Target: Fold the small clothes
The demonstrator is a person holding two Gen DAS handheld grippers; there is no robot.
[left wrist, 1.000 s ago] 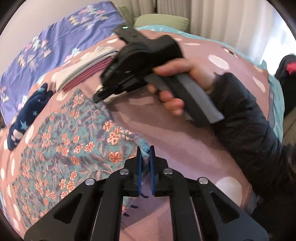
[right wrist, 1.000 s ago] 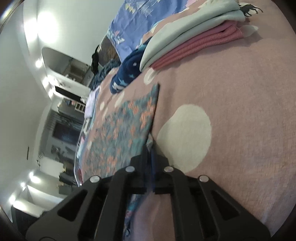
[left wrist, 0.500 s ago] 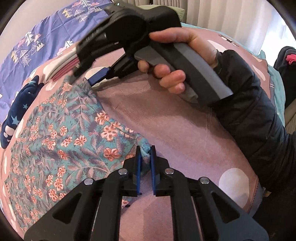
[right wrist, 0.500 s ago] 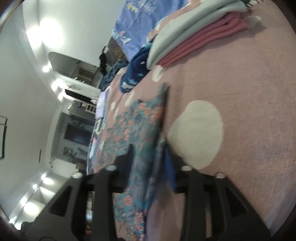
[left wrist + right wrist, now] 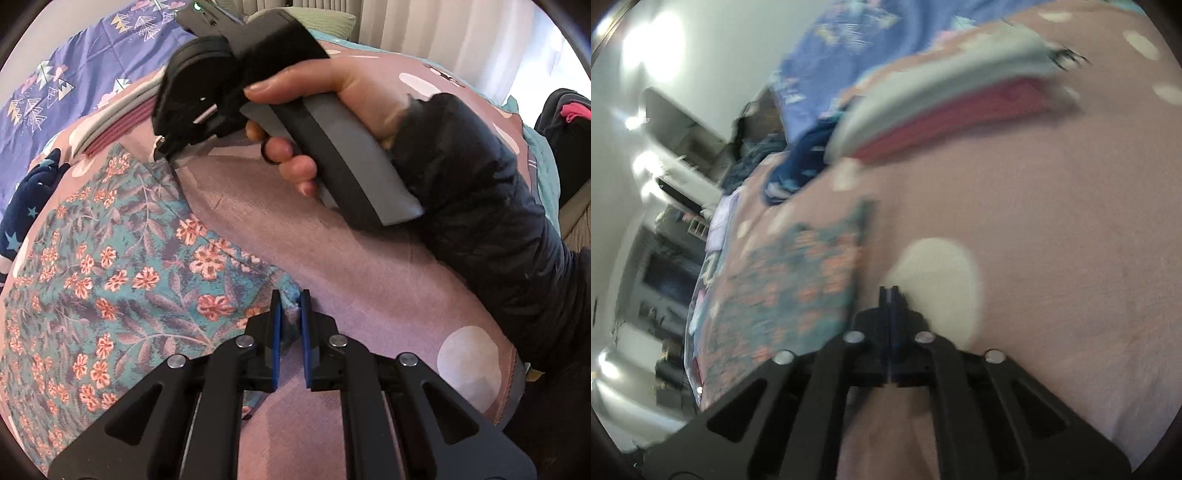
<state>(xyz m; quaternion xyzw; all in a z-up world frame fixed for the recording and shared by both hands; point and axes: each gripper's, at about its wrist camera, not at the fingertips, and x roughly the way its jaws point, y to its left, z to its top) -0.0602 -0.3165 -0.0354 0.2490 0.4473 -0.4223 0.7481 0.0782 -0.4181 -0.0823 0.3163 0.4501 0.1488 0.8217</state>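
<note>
Floral cloth (image 5: pixel 122 266) is lying flat on the bed (image 5: pixel 369 295), folded stack (image 5: pixel 110 125) beyond it. Left gripper (image 5: pixel 290 306) fingers are clamping the near corner. Right gripper (image 5: pixel 888 295) fingers are pressed together, apparently on nothing, sitting at the far corner. Step looks like corner pickup for a fold; next, right needs a grip on the far corner, then both are lifting it across.

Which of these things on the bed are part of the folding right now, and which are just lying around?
In use:
floral cloth, spread flat on the bed
left gripper, pinching the cloth's near corner
right gripper, shut, nothing visible between its fingers

Lying about:
folded stack of clothes
navy star-print garment
purple blanket
pink dotted bedspread
</note>
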